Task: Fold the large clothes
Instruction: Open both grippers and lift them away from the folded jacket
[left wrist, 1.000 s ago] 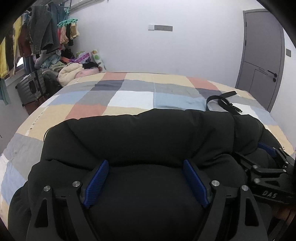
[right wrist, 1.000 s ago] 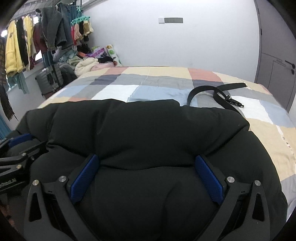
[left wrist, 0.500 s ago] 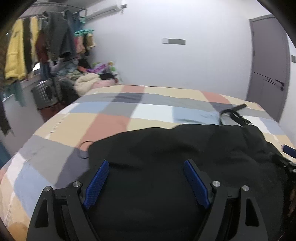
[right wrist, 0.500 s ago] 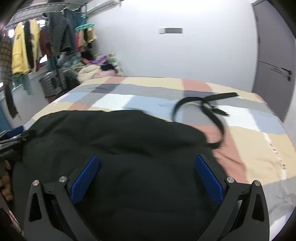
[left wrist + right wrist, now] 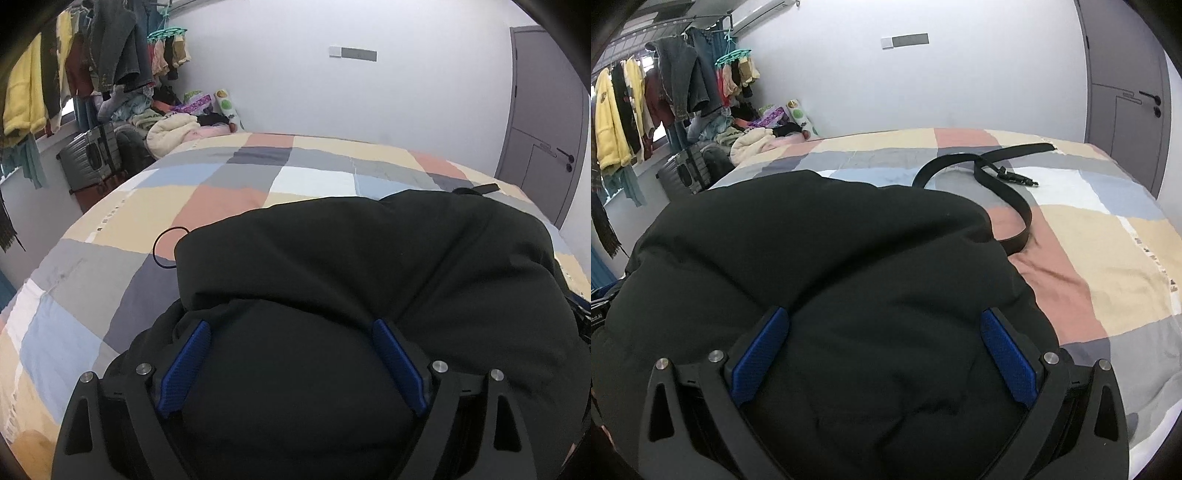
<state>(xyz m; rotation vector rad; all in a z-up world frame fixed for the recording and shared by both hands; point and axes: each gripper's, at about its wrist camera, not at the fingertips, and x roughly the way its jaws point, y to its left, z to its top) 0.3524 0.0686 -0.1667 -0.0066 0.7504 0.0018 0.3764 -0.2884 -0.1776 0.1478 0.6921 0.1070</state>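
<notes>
A bulky black garment [image 5: 369, 266] lies bunched on a bed with a patchwork checked cover [image 5: 229, 177]; it also fills the right wrist view [image 5: 820, 251]. My left gripper [image 5: 291, 332] is open, its blue pads spread wide with the black cloth bulging between them. My right gripper [image 5: 884, 321] is open the same way over the garment's right part. Neither pair of jaws pinches the cloth. The garment's near edge is hidden under both grippers.
A black belt [image 5: 993, 177] lies looped on the bed right of the garment. A thin black ring [image 5: 168, 245] lies at the garment's left edge. Hanging clothes [image 5: 665, 92], a suitcase [image 5: 92, 155] and a clothes pile stand left; a grey door [image 5: 543, 140] right.
Both grippers drew back and apart from each other. The garment now sits more to the right in the left view and to the left in the right view, exposing more bed cover.
</notes>
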